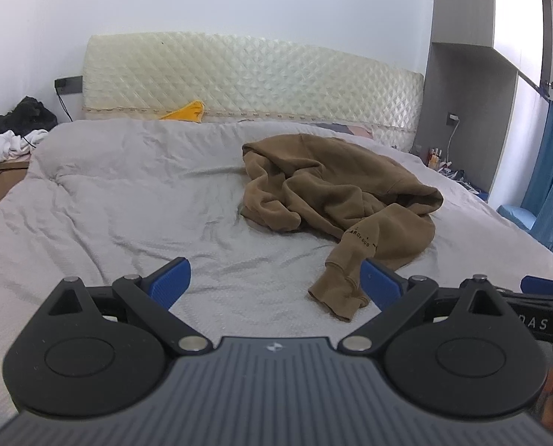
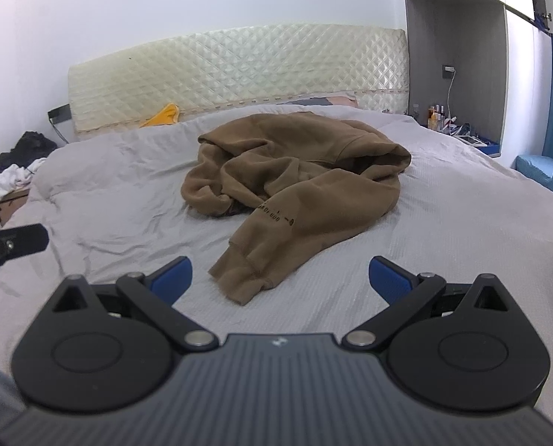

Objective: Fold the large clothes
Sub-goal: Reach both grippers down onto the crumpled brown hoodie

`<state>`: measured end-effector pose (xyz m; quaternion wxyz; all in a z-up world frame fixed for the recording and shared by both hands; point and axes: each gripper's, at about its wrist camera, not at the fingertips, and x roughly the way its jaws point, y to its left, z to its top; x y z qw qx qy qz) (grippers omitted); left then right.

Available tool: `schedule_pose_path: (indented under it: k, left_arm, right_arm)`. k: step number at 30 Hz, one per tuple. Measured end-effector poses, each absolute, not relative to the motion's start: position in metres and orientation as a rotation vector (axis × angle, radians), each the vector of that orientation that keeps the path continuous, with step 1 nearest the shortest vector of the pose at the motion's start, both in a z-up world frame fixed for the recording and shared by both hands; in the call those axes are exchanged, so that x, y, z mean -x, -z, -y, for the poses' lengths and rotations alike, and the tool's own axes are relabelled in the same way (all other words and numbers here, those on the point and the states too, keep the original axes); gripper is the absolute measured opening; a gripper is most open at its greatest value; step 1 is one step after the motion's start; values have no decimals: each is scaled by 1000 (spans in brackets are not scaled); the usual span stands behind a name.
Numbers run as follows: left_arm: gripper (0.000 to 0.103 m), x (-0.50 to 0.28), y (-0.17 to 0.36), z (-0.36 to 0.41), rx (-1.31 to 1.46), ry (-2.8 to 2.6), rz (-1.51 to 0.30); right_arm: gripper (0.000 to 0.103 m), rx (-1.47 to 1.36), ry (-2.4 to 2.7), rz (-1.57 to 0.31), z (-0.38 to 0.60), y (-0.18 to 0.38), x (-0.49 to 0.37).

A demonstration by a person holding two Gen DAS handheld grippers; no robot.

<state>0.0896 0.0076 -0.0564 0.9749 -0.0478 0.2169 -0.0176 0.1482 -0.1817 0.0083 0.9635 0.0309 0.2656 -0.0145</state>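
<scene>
A brown hoodie (image 1: 336, 189) lies crumpled on the grey bedcover (image 1: 135, 200), one sleeve stretched toward me with its cuff (image 1: 338, 295) nearest. My left gripper (image 1: 276, 278) is open and empty above the cover, the cuff just inside its right finger. In the right wrist view the hoodie (image 2: 298, 171) fills the bed's middle, and its cuff (image 2: 245, 278) lies between the blue pads of my right gripper (image 2: 280, 275), which is open and empty. The right gripper's edge shows at the far right of the left wrist view (image 1: 536, 286).
A quilted cream headboard (image 1: 246, 81) stands behind the bed, with a yellow cloth (image 1: 189, 111) at its base. A pile of clothes (image 1: 16, 130) lies on a box at the left. A grey shelf unit (image 1: 466, 74) and blue curtain (image 1: 551, 171) stand at the right.
</scene>
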Motion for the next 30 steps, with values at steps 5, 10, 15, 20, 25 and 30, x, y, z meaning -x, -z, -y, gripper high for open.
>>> schedule_pose_path:
  k: [5,10,15,20,25,30]
  left_arm:
    - [99,-122,70,-9,115,58,-440]
    - [99,-164,87,-12,124,65,-448]
    - [99,-206,104,-20,170,69,-474]
    - [99,-240,117,-26,199,40,-483]
    - [99,-278,127,-20,153,1,-506]
    - [99,-325,130,-12,107,-14,-518]
  right_arm:
    - [103,-56,52,-513,188,2,-172]
    - [103,-65,86,-496,198,13,-200]
    - [103,-73,106,-472,207,18,-227]
    - [103,-74,110,-458,214,23,-256]
    - [103,-93,68,-423,218,24,-292]
    - [103,-80,62,-415,217,31,-328]
